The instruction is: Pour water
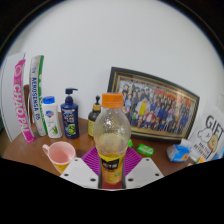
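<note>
The bottle [111, 140], clear plastic with an orange cap and a yellowish liquid in its lower part, stood upright between the two fingers of the gripper [111, 170], at about six o'clock from the framed group photograph [152, 101] leaning on the wall behind. The pink cup [59, 153] sat on the wooden table [25, 152] at roughly nine o'clock from the bottle's base, near it but apart.

The chief risk, as I judged it, lay in the cap: it appeared to be on, so tilting toward the cup would deliver nothing unless it came off first. A second risk was the hold itself. A smooth round bottle with its weight low could turn or slide between the pads [92, 160] once tipped, and the stream would then miss the cup's small mouth and wet the table. The cup looked light and could be knocked over by the bottle's shoulder swinging toward nine o'clock. The blue-labelled pump bottle [69, 113] and white bottle [50, 117] at ten o'clock stood close enough to be clipped by a wide swing.

The fingers were parted about the bottle's width, the purple pads lying against its lower sides at either hand; they seemed to be clamping it, though the bottle's foot was hidden.
</note>
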